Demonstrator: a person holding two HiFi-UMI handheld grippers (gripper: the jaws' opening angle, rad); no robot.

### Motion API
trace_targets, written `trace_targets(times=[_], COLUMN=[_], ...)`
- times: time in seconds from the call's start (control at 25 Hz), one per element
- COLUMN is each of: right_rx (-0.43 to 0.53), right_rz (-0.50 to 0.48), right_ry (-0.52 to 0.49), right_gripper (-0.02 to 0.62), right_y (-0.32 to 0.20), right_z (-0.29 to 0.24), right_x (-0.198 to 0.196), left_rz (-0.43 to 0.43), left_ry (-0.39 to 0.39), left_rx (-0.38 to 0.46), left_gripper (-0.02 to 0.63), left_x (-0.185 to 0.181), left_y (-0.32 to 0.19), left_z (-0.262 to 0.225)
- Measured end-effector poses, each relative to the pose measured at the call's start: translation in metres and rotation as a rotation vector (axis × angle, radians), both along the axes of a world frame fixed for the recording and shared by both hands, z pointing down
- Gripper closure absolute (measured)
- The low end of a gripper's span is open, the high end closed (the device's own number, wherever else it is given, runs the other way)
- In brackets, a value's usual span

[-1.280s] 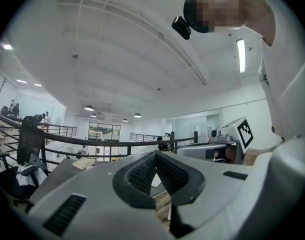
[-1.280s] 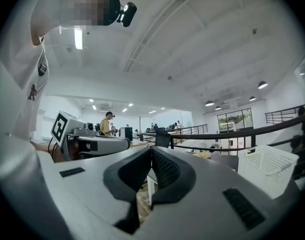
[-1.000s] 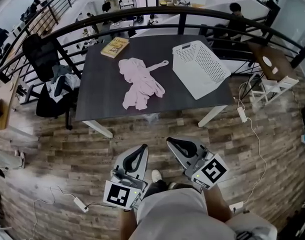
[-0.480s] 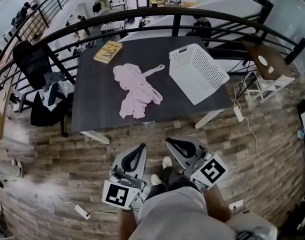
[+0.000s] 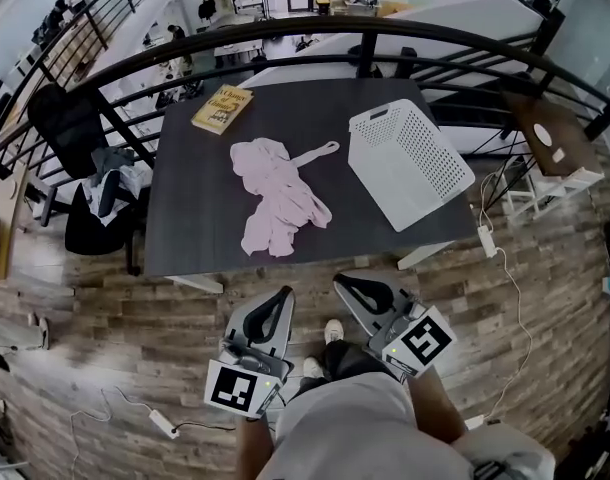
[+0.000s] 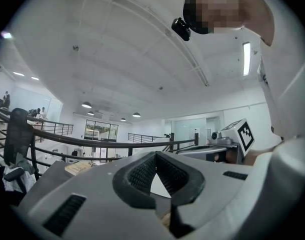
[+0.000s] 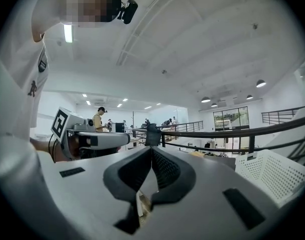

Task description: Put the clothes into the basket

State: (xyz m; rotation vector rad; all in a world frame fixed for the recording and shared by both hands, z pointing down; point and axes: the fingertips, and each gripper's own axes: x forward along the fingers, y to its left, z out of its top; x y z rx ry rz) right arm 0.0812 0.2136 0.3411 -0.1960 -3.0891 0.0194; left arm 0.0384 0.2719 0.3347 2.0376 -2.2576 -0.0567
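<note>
A crumpled pink garment (image 5: 277, 194) lies on the dark table (image 5: 195, 218), one strap stretching toward the white perforated basket (image 5: 410, 161) that stands empty at the table's right end. Both grippers hang level in front of the person's body, short of the table's near edge and apart from the clothes. My left gripper (image 5: 281, 295) (image 6: 155, 156) has its jaws closed tip to tip with nothing between them. So does my right gripper (image 5: 341, 286) (image 7: 151, 151), which is also shut and empty. The basket's rim (image 7: 272, 171) shows at the right of the right gripper view.
A yellow book (image 5: 223, 108) lies at the table's far left corner. A black railing (image 5: 285, 43) curves behind the table. An office chair draped with clothes (image 5: 100, 183) stands left of it, a small side table (image 5: 550, 138) to the right. Cables and power strips (image 5: 162, 423) trail over the wooden floor.
The table, garment and basket have come closer in the head view as the person stepped toward them. Both grippers keep the same closed pose in front of the body.
</note>
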Motion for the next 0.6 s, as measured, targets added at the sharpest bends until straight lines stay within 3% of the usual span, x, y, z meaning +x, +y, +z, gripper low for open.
trace_targets(times=[0.6], right_rx=[-0.025], right_rz=[-0.072], right_ry=[-0.026], right_gripper=[0.578], right_y=[-0.078], right_z=[-0.003], right_x=[-0.036], left_rz=[-0.087], left_ry=[-0.052], left_rx=[-0.001], left_gripper=[0.602], left_x=[-0.038], left_y=[-0.074], left_z=[-0.003])
